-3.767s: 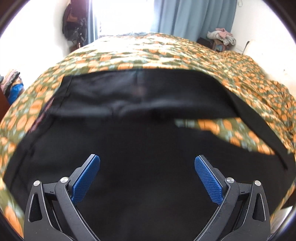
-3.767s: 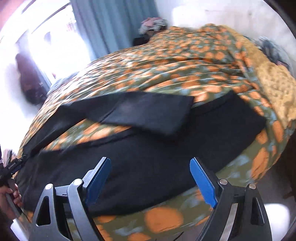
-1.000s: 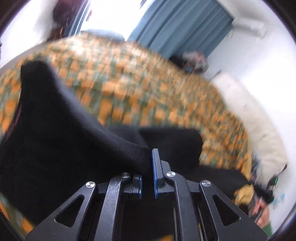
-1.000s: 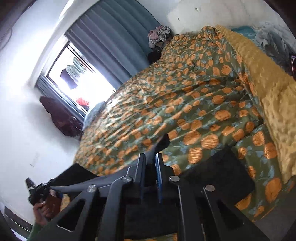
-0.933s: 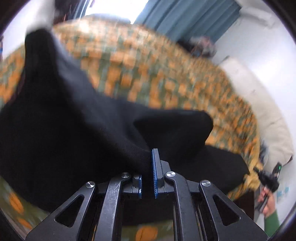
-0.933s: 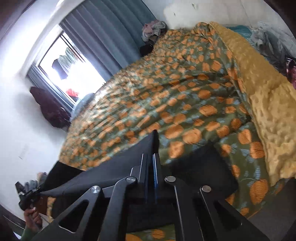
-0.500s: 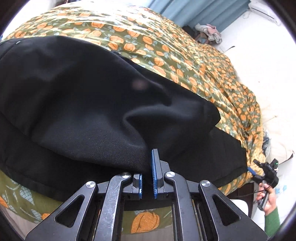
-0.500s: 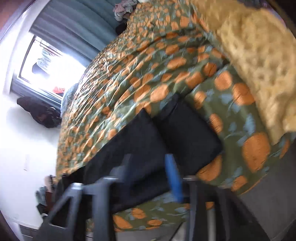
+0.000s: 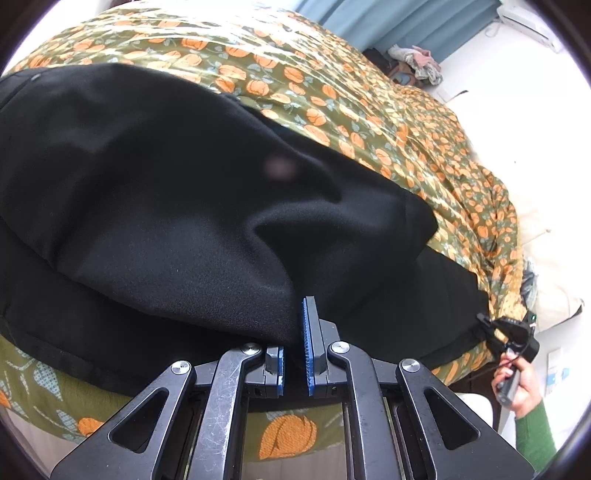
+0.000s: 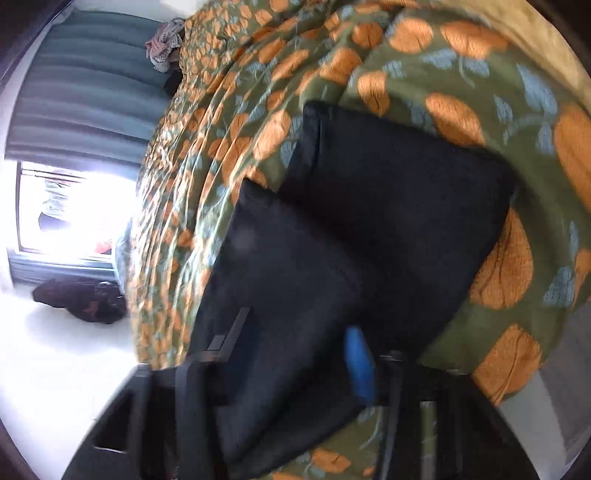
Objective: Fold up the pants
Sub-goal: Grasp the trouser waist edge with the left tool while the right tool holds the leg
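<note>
Black pants lie on the bed, one layer folded over the other. My left gripper is shut on the near edge of the top layer, low over the bed's front edge. In the right wrist view the pants lie flat, leg ends stacked, and my right gripper is open over them, blurred, its blue pad to the right. The right gripper also shows in the left wrist view, at the pants' far end.
The bed has a green bedspread with orange pumpkins. A yellow blanket lies at the head end. Blue curtains and a bright window stand behind. A heap of clothes sits beyond the bed.
Both grippers carried the raised pant leg down over the other one. The right gripper has opened and let the cloth go; the left stays shut on it.
</note>
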A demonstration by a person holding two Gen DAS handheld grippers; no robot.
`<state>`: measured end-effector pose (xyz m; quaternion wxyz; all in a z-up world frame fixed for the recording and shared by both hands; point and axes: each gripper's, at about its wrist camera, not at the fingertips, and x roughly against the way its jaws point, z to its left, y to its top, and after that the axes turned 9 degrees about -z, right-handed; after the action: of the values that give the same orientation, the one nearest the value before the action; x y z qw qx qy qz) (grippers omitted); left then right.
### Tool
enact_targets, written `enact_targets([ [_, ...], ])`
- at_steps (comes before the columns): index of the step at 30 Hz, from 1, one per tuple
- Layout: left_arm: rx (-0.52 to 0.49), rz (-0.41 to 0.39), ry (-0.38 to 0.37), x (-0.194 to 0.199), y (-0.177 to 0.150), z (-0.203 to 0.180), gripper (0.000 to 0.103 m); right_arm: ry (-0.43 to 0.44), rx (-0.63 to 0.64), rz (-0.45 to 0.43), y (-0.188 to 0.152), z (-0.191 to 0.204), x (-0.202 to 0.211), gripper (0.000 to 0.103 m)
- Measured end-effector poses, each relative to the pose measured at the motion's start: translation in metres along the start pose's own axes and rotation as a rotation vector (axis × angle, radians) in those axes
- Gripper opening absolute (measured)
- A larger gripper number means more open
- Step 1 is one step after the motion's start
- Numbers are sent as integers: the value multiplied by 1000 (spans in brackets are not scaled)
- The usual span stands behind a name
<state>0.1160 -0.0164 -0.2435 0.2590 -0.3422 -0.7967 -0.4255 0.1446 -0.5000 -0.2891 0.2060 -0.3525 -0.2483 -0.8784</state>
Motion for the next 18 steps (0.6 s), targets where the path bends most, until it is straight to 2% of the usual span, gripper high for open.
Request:
enact_targets([
  [3,-97,-11,-27,9,-6,-22,7,-6,124,-70,5,14,22,5],
  [6,-164,12,-51,6,-18,-40,7,-67,224,-127,11,14,46,5],
  [11,-167,100,-56,-15,-35,-45,7,-166,221,-132,18,-16,51,5],
  [18,-168,117,-53,-16,-39,-43,7,-189,246,-149,14,-19,50,5],
])
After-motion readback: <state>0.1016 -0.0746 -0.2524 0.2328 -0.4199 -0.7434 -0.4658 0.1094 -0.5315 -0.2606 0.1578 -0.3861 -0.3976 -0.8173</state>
